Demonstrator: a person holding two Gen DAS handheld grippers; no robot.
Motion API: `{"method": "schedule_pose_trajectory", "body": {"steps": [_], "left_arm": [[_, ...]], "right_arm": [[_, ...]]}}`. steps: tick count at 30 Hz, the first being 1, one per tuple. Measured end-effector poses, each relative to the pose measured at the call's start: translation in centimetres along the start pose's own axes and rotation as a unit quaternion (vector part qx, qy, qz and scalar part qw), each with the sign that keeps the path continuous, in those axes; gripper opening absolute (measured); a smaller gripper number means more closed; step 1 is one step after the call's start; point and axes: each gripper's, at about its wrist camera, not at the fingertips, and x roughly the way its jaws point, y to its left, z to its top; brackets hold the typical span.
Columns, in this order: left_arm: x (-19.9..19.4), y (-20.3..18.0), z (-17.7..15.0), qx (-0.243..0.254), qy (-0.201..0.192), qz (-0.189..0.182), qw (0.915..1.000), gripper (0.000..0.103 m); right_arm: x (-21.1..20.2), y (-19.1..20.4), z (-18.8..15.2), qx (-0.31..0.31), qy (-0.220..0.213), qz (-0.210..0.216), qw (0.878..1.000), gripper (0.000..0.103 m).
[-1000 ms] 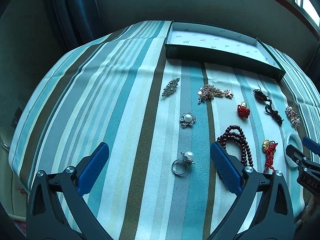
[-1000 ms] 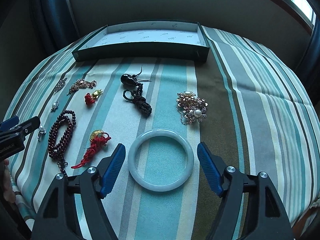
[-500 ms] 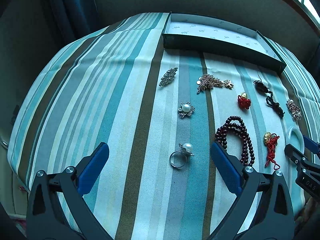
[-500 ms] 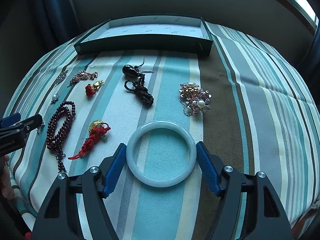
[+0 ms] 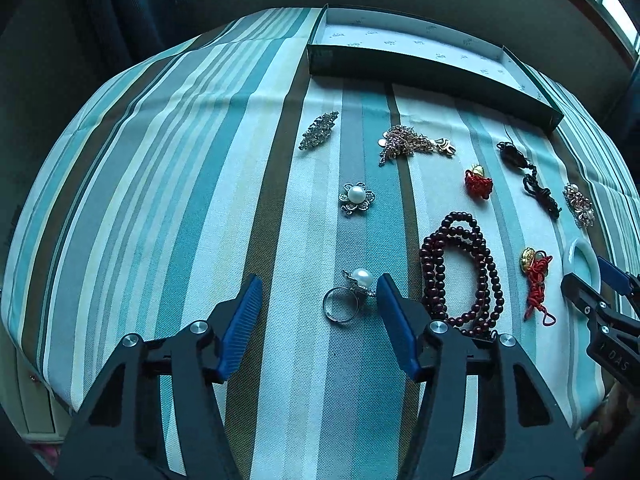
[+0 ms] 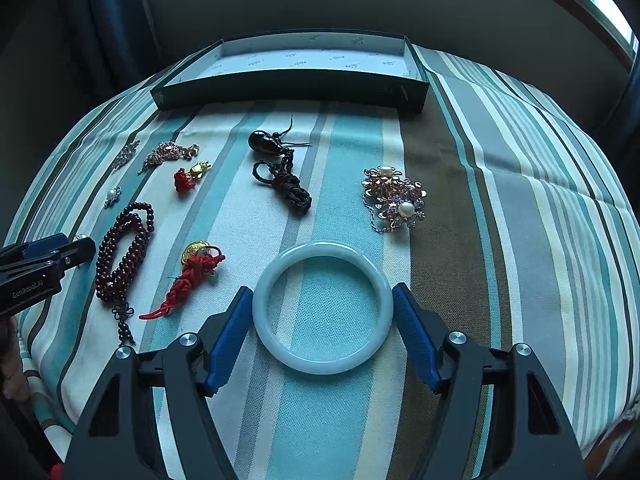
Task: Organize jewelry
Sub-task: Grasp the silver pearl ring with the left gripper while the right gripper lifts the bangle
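Jewelry lies on a striped cloth. My left gripper [image 5: 318, 292] is open, its jaws on either side of a pearl ring [image 5: 348, 296]; the right jaw is close to the pearl. My right gripper [image 6: 322, 300] is open around a pale jade bangle [image 6: 322, 308], with both pads close against its rim. A dark green tray [image 6: 288, 84] with a white lining stands open at the far edge, also in the left wrist view [image 5: 432, 72]. The left gripper shows at the left edge of the right wrist view [image 6: 48, 258].
In the right wrist view: dark red bead strand [image 6: 124, 248], red knot charm with gold piece [image 6: 192, 276], black cord pendant [image 6: 280, 172], gold pearl brooches [image 6: 394, 200], small red charm [image 6: 186, 178]. In the left wrist view: pearl flower brooch [image 5: 356, 197], silver leaf brooch [image 5: 319, 130], gold chain cluster [image 5: 412, 142].
Both grippers have moved forward and down. The left jaws have narrowed and now bracket the pearl ring. The right jaws have closed in against the bangle's rim.
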Motion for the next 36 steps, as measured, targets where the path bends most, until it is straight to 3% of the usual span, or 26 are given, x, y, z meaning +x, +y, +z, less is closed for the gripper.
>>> {"method": "schedule_pose_trajectory", "body": {"steps": [4, 11, 15, 18, 36], "left_arm": [[-0.1, -0.2, 0.0, 0.007, -0.001, -0.004, 1.0000, 0.050], [-0.3, -0.5, -0.1, 0.016, -0.004, -0.016, 0.9997, 0.026], [-0.3, -0.7, -0.1, 0.022, -0.005, -0.015, 0.9996, 0.026], [-0.4, -0.5, -0.1, 0.013, -0.005, -0.041, 0.9991, 0.026], [-1.3, -0.5, 0.7, 0.020, -0.027, -0.030, 0.9990, 0.026]], "right_arm": [[0.0, -0.1, 0.1, 0.002, -0.001, 0.002, 1.000, 0.070], [0.0, -0.1, 0.1, 0.003, -0.002, 0.003, 1.000, 0.070], [0.0, -0.1, 0.1, 0.003, -0.002, 0.003, 1.000, 0.070], [0.0, -0.1, 0.1, 0.003, -0.002, 0.003, 1.000, 0.070], [-0.7, -0.2, 0.6, 0.006, -0.011, 0.012, 1.000, 0.070]]}}
